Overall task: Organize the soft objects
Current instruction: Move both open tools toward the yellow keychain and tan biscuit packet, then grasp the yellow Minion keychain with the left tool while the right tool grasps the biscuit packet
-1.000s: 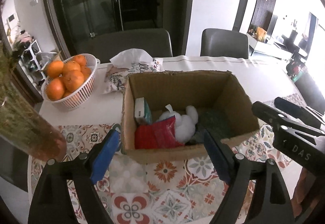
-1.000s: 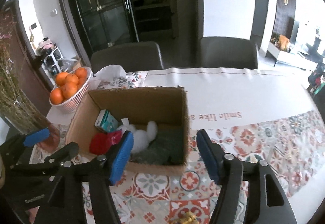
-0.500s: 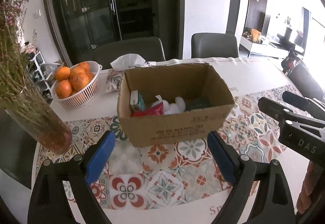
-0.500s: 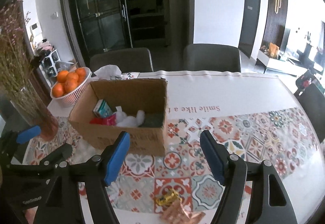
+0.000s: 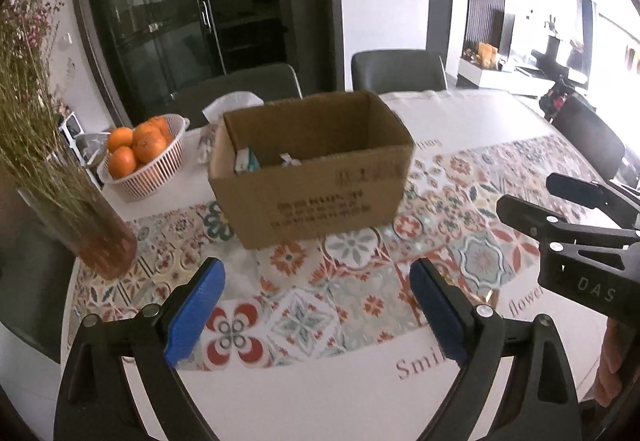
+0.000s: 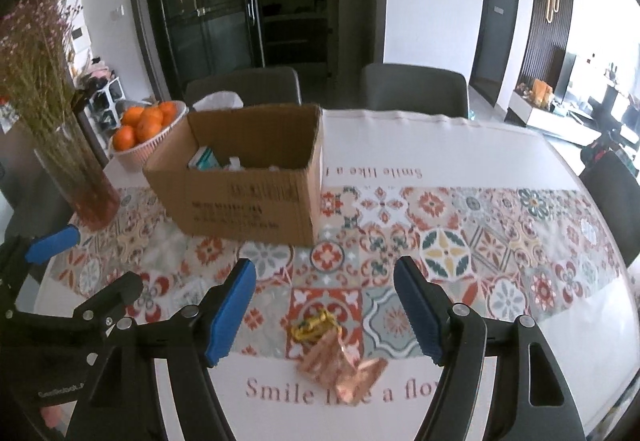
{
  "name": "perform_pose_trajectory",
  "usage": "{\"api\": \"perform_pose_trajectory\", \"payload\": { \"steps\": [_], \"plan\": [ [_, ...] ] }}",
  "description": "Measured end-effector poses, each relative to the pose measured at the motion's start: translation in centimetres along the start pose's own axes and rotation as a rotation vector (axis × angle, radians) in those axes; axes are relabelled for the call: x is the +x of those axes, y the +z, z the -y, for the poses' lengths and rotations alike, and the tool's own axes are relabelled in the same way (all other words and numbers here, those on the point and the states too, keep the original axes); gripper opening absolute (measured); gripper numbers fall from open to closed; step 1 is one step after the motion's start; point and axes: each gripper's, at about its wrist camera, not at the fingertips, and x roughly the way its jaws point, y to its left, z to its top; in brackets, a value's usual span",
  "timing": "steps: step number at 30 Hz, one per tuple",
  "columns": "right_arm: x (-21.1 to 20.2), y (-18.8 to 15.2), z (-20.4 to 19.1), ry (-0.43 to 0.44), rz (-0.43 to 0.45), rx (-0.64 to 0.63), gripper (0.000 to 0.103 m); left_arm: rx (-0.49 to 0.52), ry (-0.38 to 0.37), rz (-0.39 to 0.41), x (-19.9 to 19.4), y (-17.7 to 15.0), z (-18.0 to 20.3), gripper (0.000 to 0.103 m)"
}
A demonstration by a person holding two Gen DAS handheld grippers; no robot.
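Left tongs (image 5: pixel 316 305) spread wide, nothing between the blue pads, hovering over the patterned surface (image 5: pixel 360 281). Right tongs (image 6: pixel 326 307) also wide, empty. Seen from the left wrist cam, the right tongs (image 5: pixel 560 197) sit off to the right of the box, well apart from it; seen from the right wrist cam, the left tongs (image 6: pixel 52 245) sit at the left edge, w/ one blue pad showing.

Landmark: cardboard box (image 6: pixel 248 193), open-topped, upright on the surface.
- Pouch (image 6: pixel 340 361): shiny pinkish, crumpled, w/ a gold tie at its top; lies on the surface well in front of the box, just under the gap of the right tongs, a bit nearer than the pad tips, touching neither pad.
- Inside the box: a small teal-and-white pack (image 6: pixel 204 161) leaning at the left wall, some white stuff beside it, too hidden to name.
- Basket (image 5: pixel 156 169) of oranges (image 5: pixel 136 145): left of and behind the box, near it.
- Tissue pack (image 5: pixel 232 103): right behind the box, partly hidden.
- Vase (image 5: pixel 100 241) w/ dried stems: left of and in front of the box.
- Two grey chairs (image 6: pixel 412 89) behind the box, past the far edge.
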Motion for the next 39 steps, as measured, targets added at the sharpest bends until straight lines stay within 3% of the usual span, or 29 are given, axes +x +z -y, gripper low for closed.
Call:
{"api": "perform_pose_trajectory", "payload": {
  "steps": [10,19,34,39],
  "plan": [
    [0.6,-3.5,0.2,-0.019,-0.071,-0.092,0.073,0.016,-0.015,-0.092,1.4,-3.9,2.3,0.095],
    [2.9,-6.1,0.5,-0.009,-0.192,-0.199,0.073,0.078,-0.014,-0.171,3.6,-6.3,4.5,0.095],
    [7.8,-8.4,0.3,0.022,-0.417,-0.399,0.073,0.217,-0.079,-0.303,8.6,-7.9,7.7,0.095],
    [8.9,-8.8,0.5,0.017,-0.454,-0.407,0.073,0.273,-0.041,-0.299,9.9,-7.2,7.9,0.095]
  ]
}}
